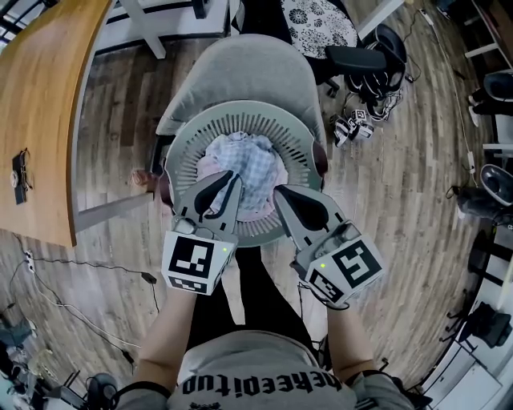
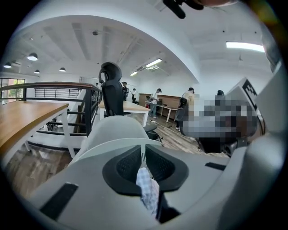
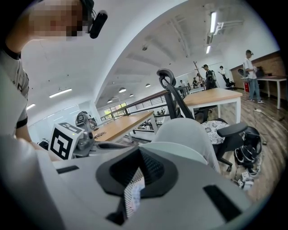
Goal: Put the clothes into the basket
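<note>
A round grey slatted basket (image 1: pixel 183 152) stands on a grey chair (image 1: pixel 240 76) in the head view. In it lies a heap of clothes (image 1: pixel 250 164), a pale blue checked garment with some pink beneath. Both grippers reach over the basket's near rim onto the heap. My left gripper (image 1: pixel 232 179) is shut on a fold of the checked cloth (image 2: pixel 148 188), which hangs down from between the left gripper's jaws (image 2: pixel 144 155). My right gripper (image 1: pixel 280 192) is shut too, with an edge of fine-striped cloth (image 3: pixel 132 193) pinched in the right gripper's jaws (image 3: pixel 138 155).
A long wooden table (image 1: pixel 40 104) runs along the left. A black office chair with a patterned cushion (image 1: pixel 321 24) stands behind the grey chair, with shoes and small items (image 1: pixel 357 124) on the wood floor to the right. Cables (image 1: pixel 96 276) lie at the lower left.
</note>
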The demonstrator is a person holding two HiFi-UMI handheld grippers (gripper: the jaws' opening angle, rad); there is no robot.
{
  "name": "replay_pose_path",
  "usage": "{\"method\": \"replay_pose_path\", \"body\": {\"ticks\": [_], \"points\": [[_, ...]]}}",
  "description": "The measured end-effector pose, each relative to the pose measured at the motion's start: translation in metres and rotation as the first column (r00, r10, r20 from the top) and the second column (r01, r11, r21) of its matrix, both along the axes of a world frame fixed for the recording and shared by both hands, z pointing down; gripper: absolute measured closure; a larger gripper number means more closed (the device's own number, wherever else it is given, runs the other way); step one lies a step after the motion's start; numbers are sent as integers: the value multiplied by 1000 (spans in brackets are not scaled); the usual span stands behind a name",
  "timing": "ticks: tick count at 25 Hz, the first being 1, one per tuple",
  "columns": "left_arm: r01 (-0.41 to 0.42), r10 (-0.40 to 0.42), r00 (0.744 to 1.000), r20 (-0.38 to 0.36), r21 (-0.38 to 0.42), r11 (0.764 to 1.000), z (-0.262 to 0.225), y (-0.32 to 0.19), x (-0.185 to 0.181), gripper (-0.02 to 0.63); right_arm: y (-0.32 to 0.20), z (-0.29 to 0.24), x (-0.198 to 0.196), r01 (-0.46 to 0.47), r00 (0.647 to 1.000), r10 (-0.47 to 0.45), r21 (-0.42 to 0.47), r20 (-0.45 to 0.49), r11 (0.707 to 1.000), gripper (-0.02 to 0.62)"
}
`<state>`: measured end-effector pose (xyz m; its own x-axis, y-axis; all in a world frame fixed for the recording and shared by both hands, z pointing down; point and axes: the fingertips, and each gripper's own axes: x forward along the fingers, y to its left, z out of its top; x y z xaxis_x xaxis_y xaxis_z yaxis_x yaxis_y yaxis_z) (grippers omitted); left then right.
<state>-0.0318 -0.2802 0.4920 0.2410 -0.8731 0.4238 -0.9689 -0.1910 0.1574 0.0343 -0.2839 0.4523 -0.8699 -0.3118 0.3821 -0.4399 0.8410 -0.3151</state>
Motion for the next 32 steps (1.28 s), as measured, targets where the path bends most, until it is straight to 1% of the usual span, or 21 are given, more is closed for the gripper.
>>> {"method": "replay_pose_path", "body": {"ticks": [5,11,15,23,29,32], "points": [[-28,28,1000,9,27,999,-14,8,-1,590,8,-9,-6,-5,1000,5,21,4,1000,588],[-56,56,998,-1,56,997,-39,22,-3,592,22,-24,-14,-22,1000,21,47,11,999,588],[-85,86,996,-6,92,992,-60,32,-3,592,33,-37,-21,-33,999,32,71,19,997,588],[-149,154,988,-20,157,976,-97,53,-4,592,55,-67,-28,-84,996,80,130,36,988,588],[-216,223,975,-8,211,953,-125,68,3,592,71,-87,-26,-131,991,124,170,53,977,588],[-231,242,970,-20,228,946,-138,80,6,592,83,-99,-25,-145,989,136,188,60,971,588]]}}
